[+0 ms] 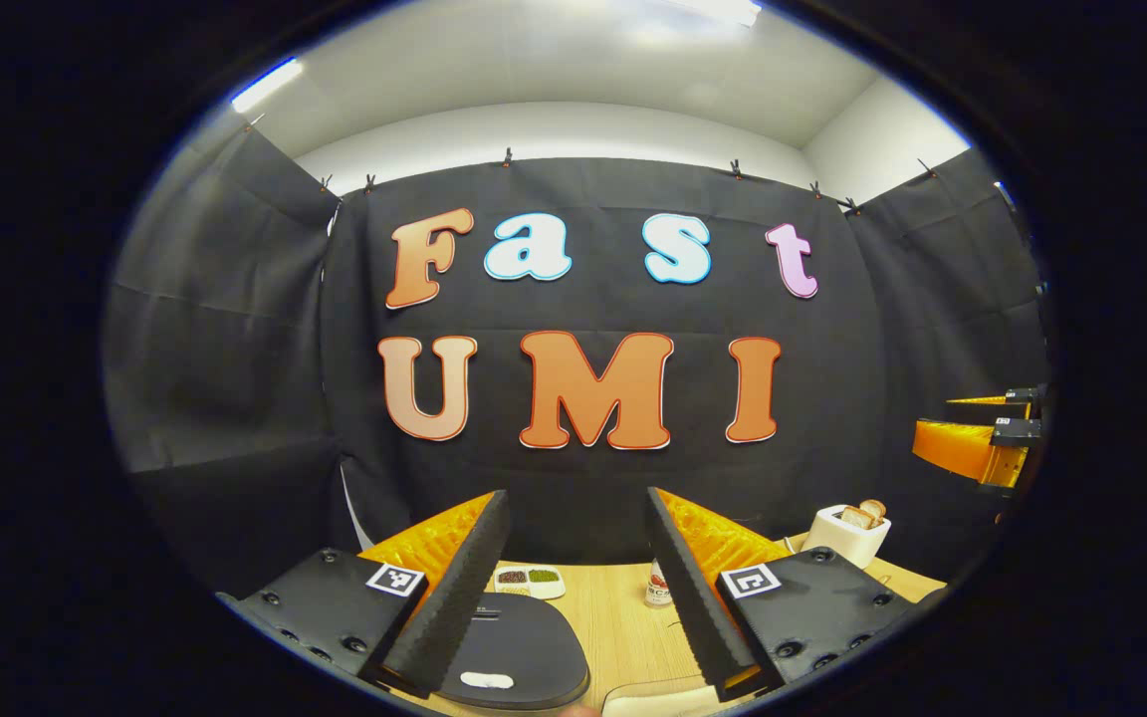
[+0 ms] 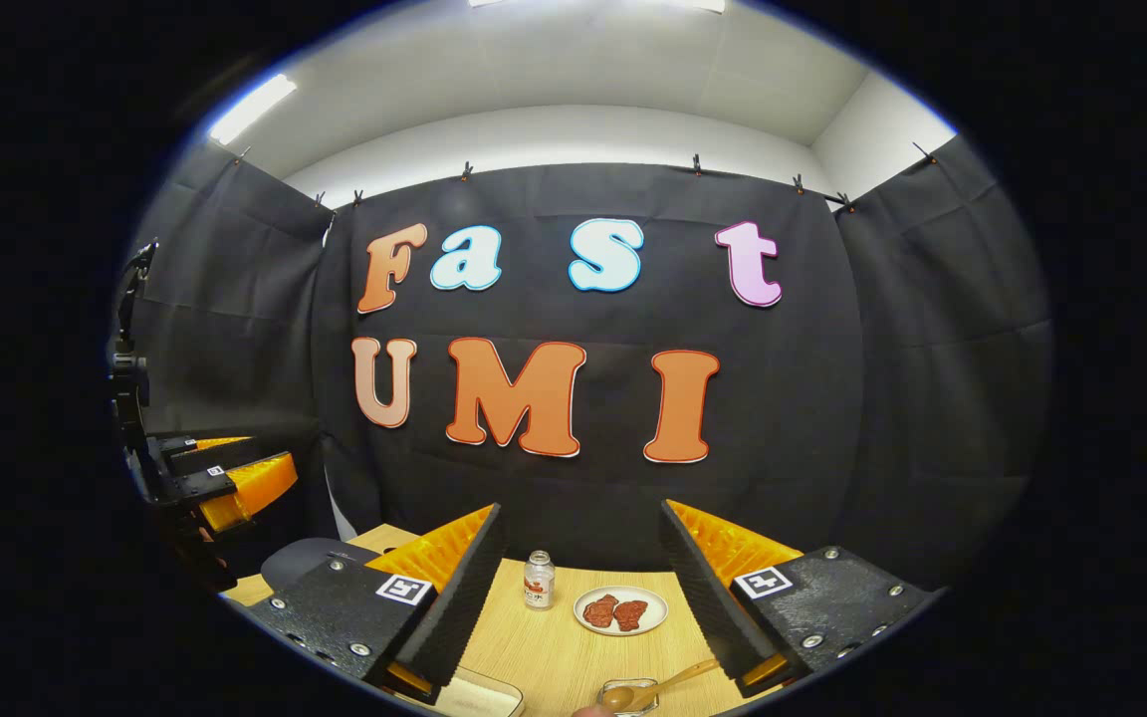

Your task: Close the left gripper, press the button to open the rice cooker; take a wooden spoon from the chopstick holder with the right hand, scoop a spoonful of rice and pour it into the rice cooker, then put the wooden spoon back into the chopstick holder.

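Low down, rice cooker (image 1: 519,647) half hidden behind spread left gripper (image 1: 573,588) fingers, right gripper (image 2: 578,597) released, wooden spoon (image 2: 658,685) cut off

The rice cooker (image 1: 519,647) is dark and rounded, its lid down, with a pale button near its front edge; it sits on the near left of the bench. A wooden spoon (image 2: 658,685) lies tilted over a small clear container (image 2: 630,694) at the near right.
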The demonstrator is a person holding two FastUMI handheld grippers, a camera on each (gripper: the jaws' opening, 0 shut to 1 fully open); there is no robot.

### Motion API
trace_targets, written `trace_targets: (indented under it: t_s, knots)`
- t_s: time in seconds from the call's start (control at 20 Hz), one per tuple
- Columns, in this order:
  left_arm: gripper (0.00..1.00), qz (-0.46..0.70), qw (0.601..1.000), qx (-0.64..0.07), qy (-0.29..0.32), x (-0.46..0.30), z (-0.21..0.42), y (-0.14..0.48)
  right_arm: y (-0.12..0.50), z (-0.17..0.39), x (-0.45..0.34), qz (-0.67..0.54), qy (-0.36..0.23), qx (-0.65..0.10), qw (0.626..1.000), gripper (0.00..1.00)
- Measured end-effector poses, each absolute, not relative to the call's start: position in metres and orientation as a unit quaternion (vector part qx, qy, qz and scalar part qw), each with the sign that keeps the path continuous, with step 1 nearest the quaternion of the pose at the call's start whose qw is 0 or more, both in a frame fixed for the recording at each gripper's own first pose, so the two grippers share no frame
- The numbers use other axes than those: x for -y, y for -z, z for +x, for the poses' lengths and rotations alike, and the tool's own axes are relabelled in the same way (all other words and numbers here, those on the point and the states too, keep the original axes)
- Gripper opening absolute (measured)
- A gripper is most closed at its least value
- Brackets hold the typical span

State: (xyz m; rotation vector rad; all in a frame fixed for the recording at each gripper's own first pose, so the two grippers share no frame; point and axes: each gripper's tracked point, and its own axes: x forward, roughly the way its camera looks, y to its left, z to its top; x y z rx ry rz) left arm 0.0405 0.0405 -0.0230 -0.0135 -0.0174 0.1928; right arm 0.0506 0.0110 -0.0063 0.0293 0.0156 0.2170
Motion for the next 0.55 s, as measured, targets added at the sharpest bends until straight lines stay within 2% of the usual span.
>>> trace_targets:
  t_s: [0.5,0.55]
  knots:
    - [0.94,-0.005,0.996,0.023,-0.091,-0.0403,0.0431,0.0195,0.0071,0.0503,-0.0132,0.018,-0.109,-0.005,0.994,0.95]
    - [0.94,-0.005,0.995,0.026,-0.091,-0.0407,0.0431,0.0184,0.0061,0.0501,-0.0152,0.018,-0.109,-0.003,0.994,1.0]
